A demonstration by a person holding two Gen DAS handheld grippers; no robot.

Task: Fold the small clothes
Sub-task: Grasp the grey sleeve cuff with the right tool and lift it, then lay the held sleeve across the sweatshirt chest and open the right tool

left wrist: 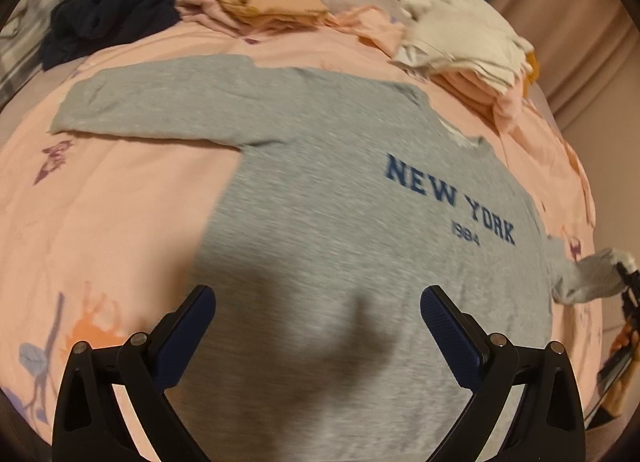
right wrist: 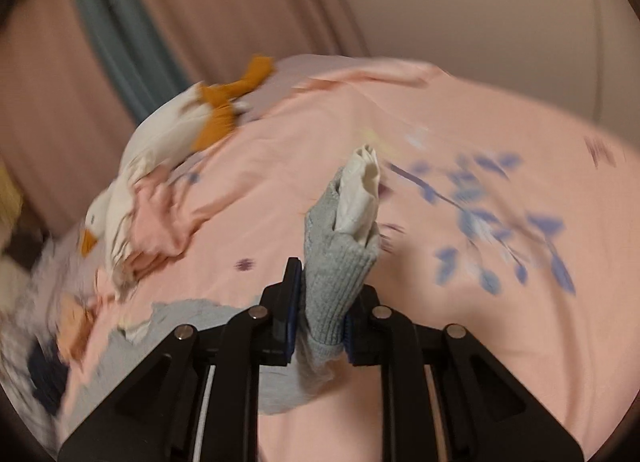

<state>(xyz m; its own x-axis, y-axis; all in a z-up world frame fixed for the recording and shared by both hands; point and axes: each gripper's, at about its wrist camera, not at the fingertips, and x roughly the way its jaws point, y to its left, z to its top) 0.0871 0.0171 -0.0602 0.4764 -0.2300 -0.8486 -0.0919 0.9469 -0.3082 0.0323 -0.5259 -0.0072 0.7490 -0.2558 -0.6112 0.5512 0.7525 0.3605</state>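
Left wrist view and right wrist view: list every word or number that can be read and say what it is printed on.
"NEW YORK": blue block letters on the chest of the grey sweatshirt.
"1984": smaller print under it on the same sweatshirt, blurred, so the digits are a likely reading only.
Pink bedsheet: flower and leaf prints only, no text.
Right wrist view: nothing readable; the cuff in the right gripper carries no print.

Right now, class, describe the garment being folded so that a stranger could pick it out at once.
Start at the pink printed bedsheet covering the bed. Spread flat across its middle lies a grey long-sleeved sweatshirt, one ribbed cuff pinched in the right tool. Unlike the folded piles beyond it, it alone bears blue NEW YORK lettering.
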